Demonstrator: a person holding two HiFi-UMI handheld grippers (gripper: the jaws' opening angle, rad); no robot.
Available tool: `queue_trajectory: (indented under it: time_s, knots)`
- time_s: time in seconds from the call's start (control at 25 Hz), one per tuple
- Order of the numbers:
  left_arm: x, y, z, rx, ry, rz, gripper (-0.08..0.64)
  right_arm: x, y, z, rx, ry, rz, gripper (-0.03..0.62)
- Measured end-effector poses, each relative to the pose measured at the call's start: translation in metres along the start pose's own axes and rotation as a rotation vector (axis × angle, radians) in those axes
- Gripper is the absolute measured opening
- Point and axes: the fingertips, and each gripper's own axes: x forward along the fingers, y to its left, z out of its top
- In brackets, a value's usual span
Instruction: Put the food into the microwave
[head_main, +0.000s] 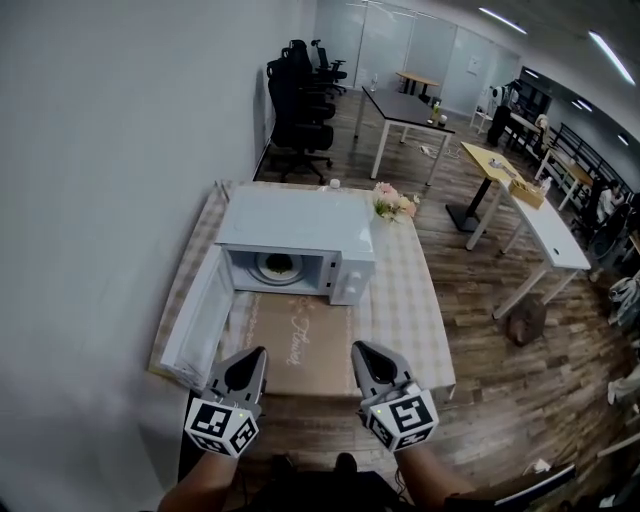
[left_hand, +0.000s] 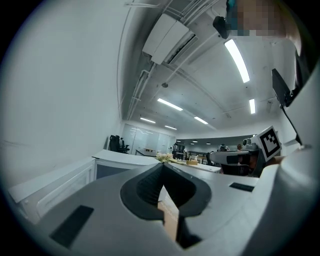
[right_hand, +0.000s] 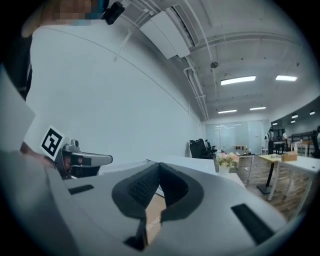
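Food (head_main: 277, 265) sits inside the open microwave (head_main: 300, 230), straight beyond the left gripper (head_main: 250, 360) and right gripper (head_main: 364, 356), both closed and empty (the swung-out door (head_main: 196, 322) lies nearest the left one).

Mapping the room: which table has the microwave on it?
The nearest table, covered with a checked cloth, beside the white wall; the other tables stand farther back.

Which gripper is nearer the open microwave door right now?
Left. The left gripper hangs close beside the free edge of the microwave door; the right gripper is farther off to the right.
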Motion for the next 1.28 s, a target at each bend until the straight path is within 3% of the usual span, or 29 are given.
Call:
queue_trajectory:
  time_s: [0.24,0.52,0.68,0.88,1.28]
  knots:
    - [0.002,-0.032,0.016,0.047,-0.002,0.037,0.008,-0.005,-0.032,0.002,0.054,-0.008,-0.018,0.003]
    - [0.005,-0.055,0.028,0.114,-0.012,0.09,0.008,-0.009,-0.041,0.006,0.051,-0.003,0.046,0.003]
    - [0.007,-0.06,0.031,0.09,-0.004,0.122,0.008,-0.01,-0.047,0.007,0.068,-0.014,0.073,0.003]
    - [0.012,-0.069,0.036,0.101,0.019,0.108,0.008,-0.007,-0.042,0.006,0.059,-0.017,0.13,0.003]
    - [0.029,-0.073,0.045,0.1,0.005,0.092,0.008,-0.001,-0.058,0.02,0.047,-0.034,0.133,0.003]
